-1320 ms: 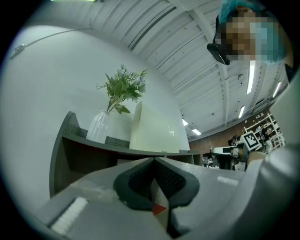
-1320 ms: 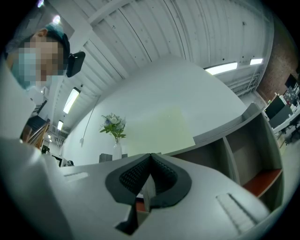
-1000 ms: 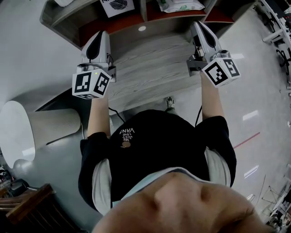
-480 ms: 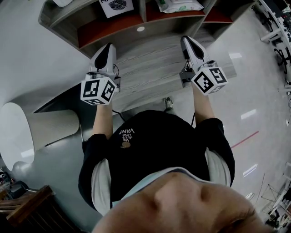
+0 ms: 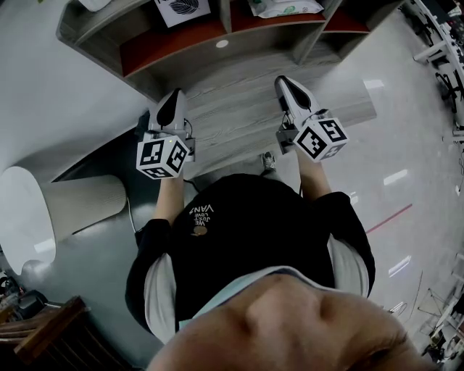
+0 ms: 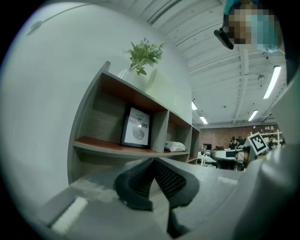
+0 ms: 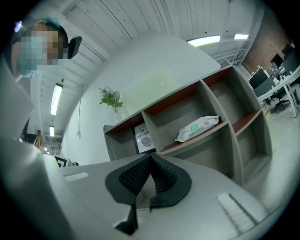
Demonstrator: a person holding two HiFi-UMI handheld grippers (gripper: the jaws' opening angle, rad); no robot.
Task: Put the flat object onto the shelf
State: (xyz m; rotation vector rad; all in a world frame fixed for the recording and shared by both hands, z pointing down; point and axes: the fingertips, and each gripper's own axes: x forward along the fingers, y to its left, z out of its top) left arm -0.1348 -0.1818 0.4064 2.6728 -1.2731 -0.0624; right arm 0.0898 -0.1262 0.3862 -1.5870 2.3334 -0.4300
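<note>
The left gripper (image 5: 172, 98) and right gripper (image 5: 283, 81) are held over the table (image 5: 239, 109) at frame centre, fingers (image 6: 136, 180) pressed together, gripping nothing. The framed picture (image 5: 181, 9) stands in the shelf (image 5: 174, 45) at the upper left, with a wipes pack (image 5: 286, 7) in the next compartment.

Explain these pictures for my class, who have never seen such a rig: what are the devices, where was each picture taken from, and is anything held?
There is no robot here. A person stands at a grey wooden desk with a hand-held tool in each hand; the cubes with square markers are part of the tools. The head view looks steeply down from a camera on the person's head. It shows the left tool at left and the right tool at right. The other two views come from cameras riding on each tool, looking along its jaws. Both tools are shut and hold nothing. I see nothing on the visible desk top. The shelf unit behind it holds a framed picture and a white packet, with a plant on top.
</note>
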